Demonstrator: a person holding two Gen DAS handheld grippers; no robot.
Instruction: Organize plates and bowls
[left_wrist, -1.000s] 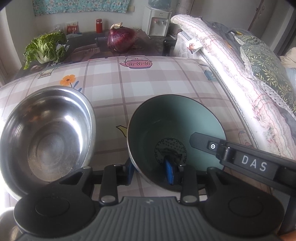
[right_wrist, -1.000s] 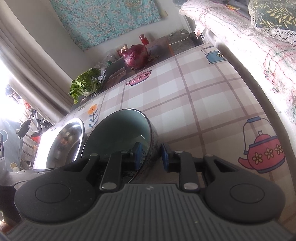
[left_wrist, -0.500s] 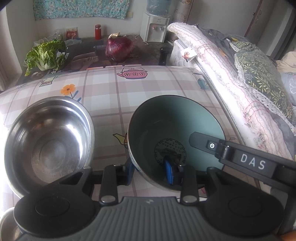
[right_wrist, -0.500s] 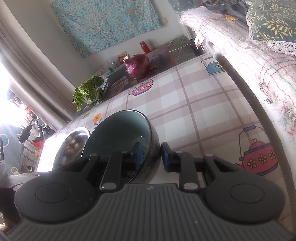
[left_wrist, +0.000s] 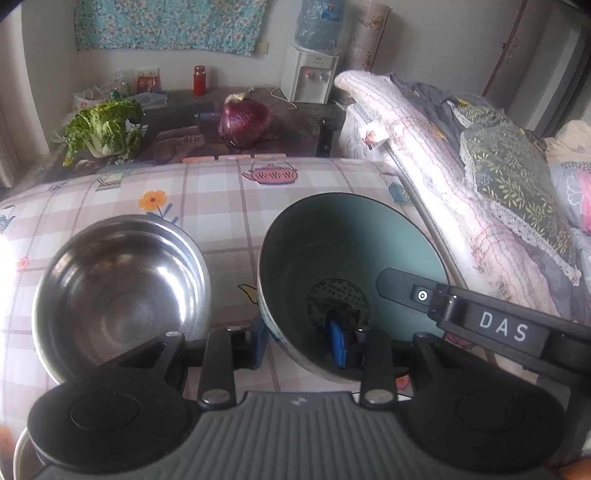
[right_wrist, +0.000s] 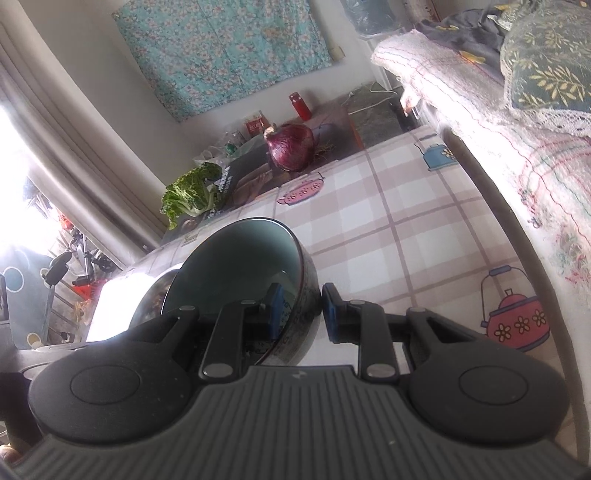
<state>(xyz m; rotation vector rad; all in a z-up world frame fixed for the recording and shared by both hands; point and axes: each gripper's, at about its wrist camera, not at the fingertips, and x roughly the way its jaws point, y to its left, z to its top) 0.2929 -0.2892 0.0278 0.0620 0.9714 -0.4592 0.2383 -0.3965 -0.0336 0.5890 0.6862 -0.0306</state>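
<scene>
Since a second ago both claws have risen with the teal bowl (left_wrist: 351, 251), so more of the checked tabletop (left_wrist: 229, 192) and the room behind it shows than before. The left claw (left_wrist: 301, 341) is narrowed onto the bowl's near wall, one blue pad outside and one inside, holding it. The right claw (right_wrist: 301, 312) is likewise closed on the same bowl (right_wrist: 236, 266) at its right-hand rim, one pad inside and the other against the dark outer wall; in the left wrist view its black finger (left_wrist: 410, 291) reaches in over the rim. The bowl sits tilted between the two claws, above the tabletop. Just to its left stands a steel bowl (left_wrist: 118, 295), upright on the cloth. At the far edge lie a red onion (left_wrist: 243, 123) and a leafy cabbage (left_wrist: 105, 129).
</scene>
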